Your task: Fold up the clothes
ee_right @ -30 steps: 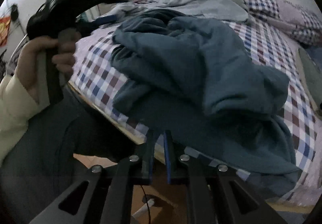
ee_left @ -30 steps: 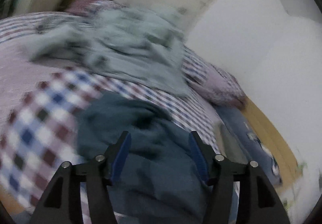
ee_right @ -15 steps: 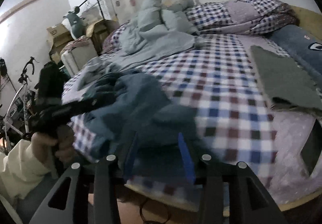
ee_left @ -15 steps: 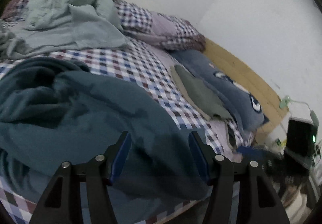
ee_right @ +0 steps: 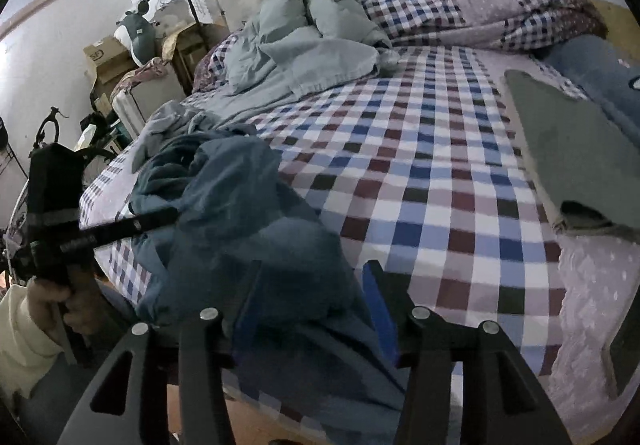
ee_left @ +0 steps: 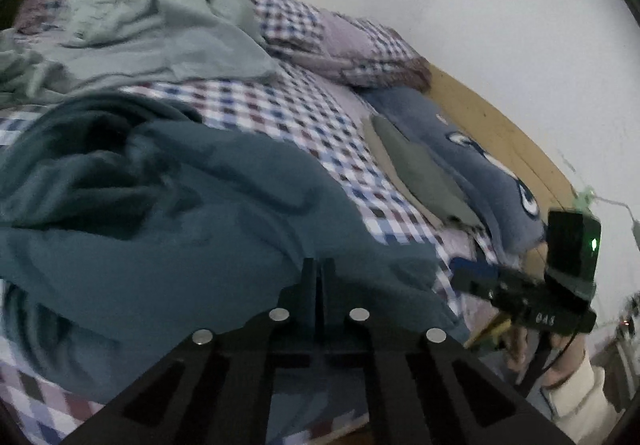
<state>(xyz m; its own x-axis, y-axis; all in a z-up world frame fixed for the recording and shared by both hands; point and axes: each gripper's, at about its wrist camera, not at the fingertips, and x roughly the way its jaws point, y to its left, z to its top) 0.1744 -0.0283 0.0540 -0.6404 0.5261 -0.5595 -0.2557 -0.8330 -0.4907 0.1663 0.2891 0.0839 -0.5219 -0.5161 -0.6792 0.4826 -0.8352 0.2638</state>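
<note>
Left gripper (ee_left: pixel 319 277) now pinches teal garment (ee_left: pixel 168 205).

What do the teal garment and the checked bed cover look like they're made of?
Teal garment: soft, matte, thickish cloth, maybe fleece or sweatshirt knit; it slumps in rounded folds. Checked cover: thin woven fabric, probably cotton; lies flat, without sheen.

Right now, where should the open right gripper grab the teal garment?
Probably its near edge, draped over the bed side, coming straight in from the bedside. That edge hangs thin and lies between the fingers of the right gripper; further in, the garment is bunched.
</note>
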